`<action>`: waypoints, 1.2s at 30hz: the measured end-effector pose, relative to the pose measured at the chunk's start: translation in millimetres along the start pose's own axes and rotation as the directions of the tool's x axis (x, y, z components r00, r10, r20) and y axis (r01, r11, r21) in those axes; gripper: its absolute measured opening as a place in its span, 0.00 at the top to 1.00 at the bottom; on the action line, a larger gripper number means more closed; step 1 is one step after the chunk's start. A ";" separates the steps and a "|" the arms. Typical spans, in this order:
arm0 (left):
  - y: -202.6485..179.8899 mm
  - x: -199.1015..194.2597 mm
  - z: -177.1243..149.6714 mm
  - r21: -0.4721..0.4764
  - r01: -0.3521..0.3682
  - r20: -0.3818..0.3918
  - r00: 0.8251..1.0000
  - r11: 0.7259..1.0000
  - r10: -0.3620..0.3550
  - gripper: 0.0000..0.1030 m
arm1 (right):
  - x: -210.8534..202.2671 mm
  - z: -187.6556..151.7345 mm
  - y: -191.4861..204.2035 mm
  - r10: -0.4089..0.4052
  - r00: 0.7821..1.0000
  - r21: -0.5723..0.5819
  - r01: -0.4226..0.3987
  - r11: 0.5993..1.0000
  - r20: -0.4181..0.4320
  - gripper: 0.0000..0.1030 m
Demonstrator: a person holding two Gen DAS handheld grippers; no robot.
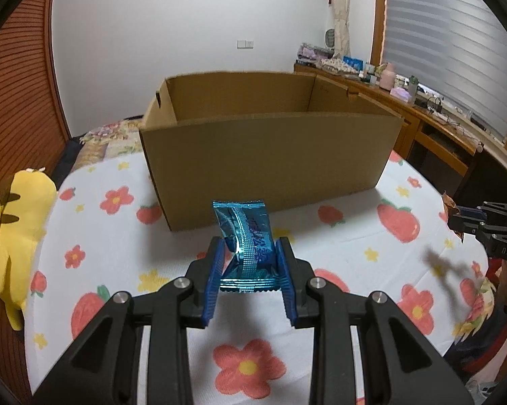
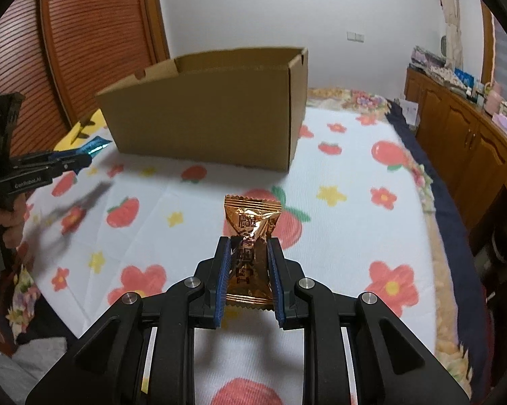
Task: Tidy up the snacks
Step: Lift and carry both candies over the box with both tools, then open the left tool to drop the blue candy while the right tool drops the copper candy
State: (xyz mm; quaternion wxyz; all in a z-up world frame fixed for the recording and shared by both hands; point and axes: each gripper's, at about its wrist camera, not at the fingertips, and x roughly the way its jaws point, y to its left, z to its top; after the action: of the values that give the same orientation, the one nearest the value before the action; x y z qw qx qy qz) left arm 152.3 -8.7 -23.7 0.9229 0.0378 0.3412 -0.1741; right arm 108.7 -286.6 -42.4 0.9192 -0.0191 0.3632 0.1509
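Left claw (image 1: 252, 256) pinches a shiny blue packet (image 1: 245, 236), lifted above the flowered bed (image 1: 118, 243), near the open box (image 1: 270, 155). Only the right view shows the right claw (image 2: 249, 256) clamping a crinkled gold packet (image 2: 251, 233).

Snack packets – two: one blue packet (image 1: 250, 246), one gold packet (image 2: 250, 253); one cardboard box (image 1: 270, 155); one yellow plush (image 1: 14, 236).

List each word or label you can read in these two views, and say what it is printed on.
"GenRobot.AI": side of the left gripper.
"DAS": cut-off letters on the right gripper.
Blue snack packet: print too blurred to read.
Gold snack packet: characters too crumpled to read.
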 end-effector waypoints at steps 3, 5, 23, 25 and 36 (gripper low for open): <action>-1.6 -9.0 13.3 0.002 0.002 0.037 0.999 1.000 -0.002 0.72 | -9.0 12.7 2.9 0.000 0.999 -0.017 0.001 1.000 0.033 0.81; -1.6 -12.5 22.0 0.002 0.002 0.056 0.998 1.000 -0.002 0.72 | -14.3 23.2 4.0 -0.002 0.998 -0.021 0.003 1.000 0.058 0.81; -8.0 -14.8 94.5 -0.011 0.028 0.156 0.987 1.000 -0.026 0.71 | -18.0 114.5 36.6 0.020 0.977 -0.133 0.008 0.991 0.213 0.81; -6.5 -11.9 98.2 -0.015 0.016 0.159 0.987 1.000 -0.014 0.71 | -13.9 122.9 38.5 0.018 0.974 -0.133 0.013 0.991 0.224 0.81; 11.5 19.3 106.7 -0.041 -0.030 0.126 0.991 0.999 0.035 0.71 | 31.8 147.8 49.1 -0.029 0.981 -0.170 0.061 0.984 0.190 0.81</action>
State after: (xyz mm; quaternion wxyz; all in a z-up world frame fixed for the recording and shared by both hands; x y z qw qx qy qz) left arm 235.7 -23.7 44.9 0.9460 0.0142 0.2847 -0.1543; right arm 214.2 -210.0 48.5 0.9472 -0.0937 0.2602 0.1624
